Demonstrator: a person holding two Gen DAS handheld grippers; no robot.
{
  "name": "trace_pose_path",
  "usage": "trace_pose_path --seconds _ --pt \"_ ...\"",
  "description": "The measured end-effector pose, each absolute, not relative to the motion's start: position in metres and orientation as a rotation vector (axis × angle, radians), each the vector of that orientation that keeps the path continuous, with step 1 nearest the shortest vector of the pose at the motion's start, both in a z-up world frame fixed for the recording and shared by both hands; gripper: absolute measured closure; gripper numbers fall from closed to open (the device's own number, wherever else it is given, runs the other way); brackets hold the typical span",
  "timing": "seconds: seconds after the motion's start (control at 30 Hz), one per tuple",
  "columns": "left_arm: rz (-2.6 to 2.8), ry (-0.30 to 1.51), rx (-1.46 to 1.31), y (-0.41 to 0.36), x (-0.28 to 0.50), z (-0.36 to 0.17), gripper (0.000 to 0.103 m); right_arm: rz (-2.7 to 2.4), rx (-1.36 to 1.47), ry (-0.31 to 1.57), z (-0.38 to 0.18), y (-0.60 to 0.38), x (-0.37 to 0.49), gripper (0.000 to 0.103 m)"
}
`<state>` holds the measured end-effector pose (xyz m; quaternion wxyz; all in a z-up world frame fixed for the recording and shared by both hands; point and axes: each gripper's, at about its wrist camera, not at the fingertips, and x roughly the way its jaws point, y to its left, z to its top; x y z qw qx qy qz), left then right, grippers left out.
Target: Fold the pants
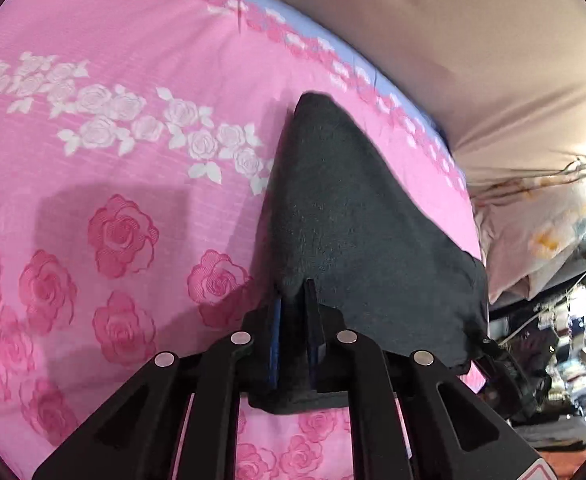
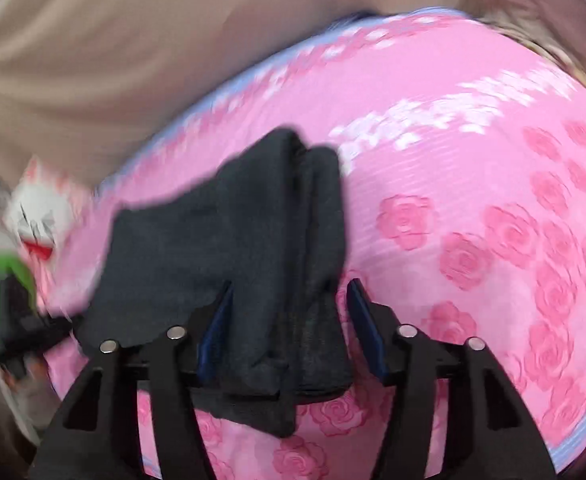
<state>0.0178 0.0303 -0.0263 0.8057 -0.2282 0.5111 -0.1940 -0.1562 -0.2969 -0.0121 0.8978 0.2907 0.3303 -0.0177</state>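
Observation:
The dark grey pants (image 1: 353,220) lie folded on a pink rose-print bedsheet (image 1: 113,140). My left gripper (image 1: 295,286) is shut on the near edge of the pants, with cloth pinched between its blue-padded fingers. In the right wrist view the pants (image 2: 233,232) drape between the fingers of my right gripper (image 2: 291,286), which stands open; the cloth touches the left finger and leaves a gap to the right finger (image 2: 363,308). The left gripper (image 2: 13,316), with a green part, shows blurred at the far left.
A beige wall or headboard (image 1: 473,40) rises behind the bed. A floral pillow (image 1: 541,232) and a cluttered area (image 1: 565,340) lie at the right. The sheet (image 2: 473,200) has a blue border (image 2: 213,96) at its far edge.

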Motion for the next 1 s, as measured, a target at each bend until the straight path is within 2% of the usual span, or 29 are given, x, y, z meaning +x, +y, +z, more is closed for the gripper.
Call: trace_pose_path --seconds 0.1,0.13,0.17,0.23,0.3,0.33,0.37,0.43,0.53,0.63,0.7,0.73,0.77,0.83,0.9,0.93,1.0 --pt "-0.375 0.963 -0.367 0.015 0.005 0.010 0.094 -0.035 0.400 0.560 0.042 -0.271 -0.165 0.073" --pt "-0.375 0.910 -0.311 0.002 0.001 0.024 0.089 0.000 0.349 0.556 0.054 -0.258 -0.161 0.079" --pt "-0.388 0.898 -0.290 -0.003 0.001 0.027 0.086 0.073 0.323 0.573 0.060 -0.244 -0.150 0.080" --pt "-0.403 0.911 -0.279 -0.022 0.008 0.024 0.083 0.139 0.304 0.639 0.050 -0.229 -0.125 0.080" --pt "-0.402 0.961 -0.266 -0.034 0.018 0.006 0.082 0.043 0.219 0.727 0.017 -0.229 -0.087 0.083" --pt "-0.372 1.000 -0.249 -0.039 0.027 -0.010 0.082 -0.027 0.195 0.767 0.000 -0.237 -0.071 0.098" --pt "-0.353 1.030 -0.238 -0.041 0.034 -0.024 0.082 -0.037 0.236 0.772 -0.012 -0.249 -0.064 0.103" --pt "-0.334 0.990 -0.230 -0.040 0.033 -0.027 0.082 0.001 0.415 0.750 -0.001 -0.262 -0.072 0.103" --pt "-0.340 0.996 -0.231 -0.040 0.032 -0.024 0.079 0.008 0.337 0.678 0.023 -0.241 -0.099 0.099" --pt "-0.331 0.993 -0.214 -0.042 0.032 -0.027 0.077 -0.043 0.264 0.767 -0.005 -0.239 -0.098 0.099" --pt "-0.333 0.991 -0.186 -0.047 0.030 -0.024 0.070 -0.031 0.359 0.759 -0.008 -0.251 -0.114 0.102" --pt "-0.331 0.988 -0.175 -0.047 0.025 -0.020 0.064 -0.018 0.392 0.745 -0.004 -0.253 -0.124 0.097" --pt "-0.332 0.983 -0.164 -0.048 0.021 -0.017 0.052 -0.018 0.401 0.732 0.001 -0.255 -0.135 0.095" --pt "-0.315 0.962 -0.131 -0.050 0.012 -0.012 0.042 -0.036 0.395 0.723 0.007 -0.260 -0.156 0.088" --pt "-0.284 0.946 -0.090 -0.053 0.005 -0.009 0.042 -0.034 0.401 0.736 0.006 -0.263 -0.166 0.086" --pt "-0.277 0.946 -0.075 -0.054 0.004 -0.009 0.042 -0.033 0.400 0.742 0.003 -0.262 -0.167 0.082" --pt "-0.262 0.957 -0.049 -0.058 0.002 -0.012 0.042 -0.036 0.385 0.758 -0.003 -0.259 -0.165 0.064"
